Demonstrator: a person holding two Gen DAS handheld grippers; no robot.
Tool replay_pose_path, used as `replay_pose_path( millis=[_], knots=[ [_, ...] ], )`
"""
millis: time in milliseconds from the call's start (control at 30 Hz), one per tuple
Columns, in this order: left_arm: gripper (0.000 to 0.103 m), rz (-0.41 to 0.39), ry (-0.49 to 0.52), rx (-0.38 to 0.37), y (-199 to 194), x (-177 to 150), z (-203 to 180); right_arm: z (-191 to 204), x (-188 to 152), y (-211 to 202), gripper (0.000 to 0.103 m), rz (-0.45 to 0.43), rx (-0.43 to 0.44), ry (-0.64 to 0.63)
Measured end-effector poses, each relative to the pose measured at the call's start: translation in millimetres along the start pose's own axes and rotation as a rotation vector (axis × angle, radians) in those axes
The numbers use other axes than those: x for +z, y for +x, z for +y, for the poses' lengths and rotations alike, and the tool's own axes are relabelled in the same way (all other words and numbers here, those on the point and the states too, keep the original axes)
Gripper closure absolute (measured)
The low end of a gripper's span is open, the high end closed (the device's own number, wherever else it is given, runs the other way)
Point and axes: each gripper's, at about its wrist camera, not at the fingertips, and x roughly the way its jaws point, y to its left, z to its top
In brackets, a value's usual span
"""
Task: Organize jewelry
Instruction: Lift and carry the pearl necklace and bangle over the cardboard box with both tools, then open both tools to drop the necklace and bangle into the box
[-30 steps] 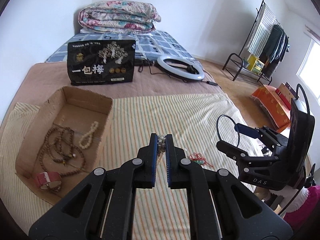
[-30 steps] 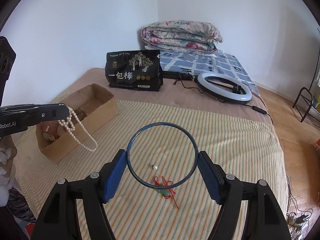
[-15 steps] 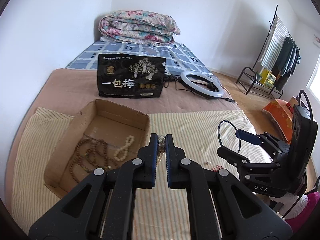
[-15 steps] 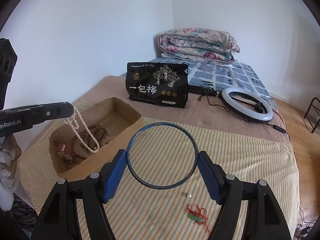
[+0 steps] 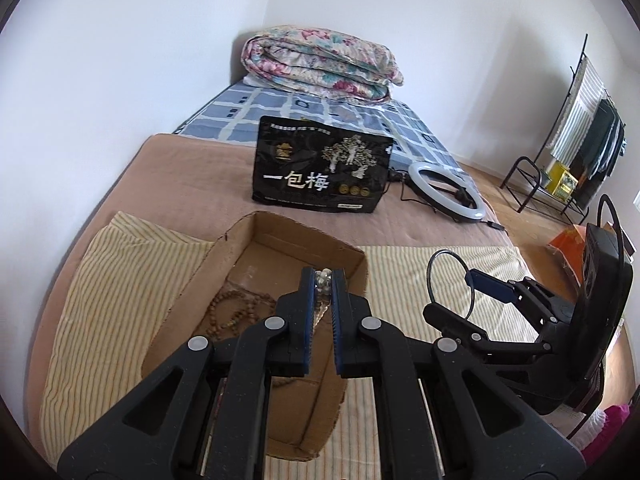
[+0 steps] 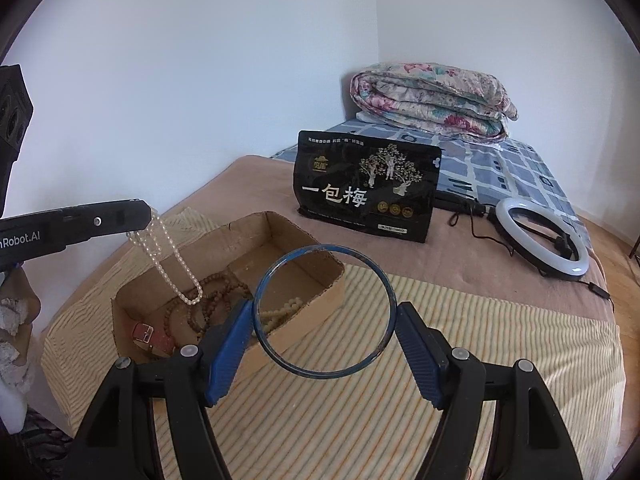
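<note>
Soft, even daylight fills both views, brightest on the white wall (image 6: pixel 200 100) behind the black bag (image 5: pixel 322 168). Shadows near the bag are faint and diffuse. Focus is sharp there; lines bend strongly toward the frame edges, and dark vignetting rounds every corner. No glare or motion blur shows.

The cardboard box (image 6: pixel 224 300) sits on the striped cloth (image 6: pixel 480 352) at the bed's left side, near the wall. Inside it: bead strands (image 6: pixel 216 300), a watch (image 6: pixel 146 334) at the near end, and 1 more beaded bracelet, I think. Behind the box stands the snack bag (image 6: pixel 366 186), with the ring light (image 6: pixel 542 238) to its right. The folded quilt (image 6: pixel 432 98) lies farthest back.
</note>
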Motion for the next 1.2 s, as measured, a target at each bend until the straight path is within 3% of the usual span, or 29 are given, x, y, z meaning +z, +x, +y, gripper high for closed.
replay_pose_path(
  millis=[433,1000,1067,1167,1200],
  knots=[
    [0.098,0.038,-0.047,0.085,11,-7,41,22,5,39,0.029,0.034,0.029,-0.021],
    [0.098,0.069,-0.013,0.139,26,-15,42,30,9,56,0.028,0.056,0.053,-0.01],
    [0.098,0.067,-0.016,0.141,26,-16,43,29,9,56,0.028,0.052,0.052,0.0],
    [0.096,0.063,-0.013,0.152,25,-16,43,28,10,55,0.016,0.045,0.048,0.012],
    [0.087,0.066,-0.014,0.154,25,-16,43,27,10,54,0.016,0.039,0.047,0.014]
  ],
)
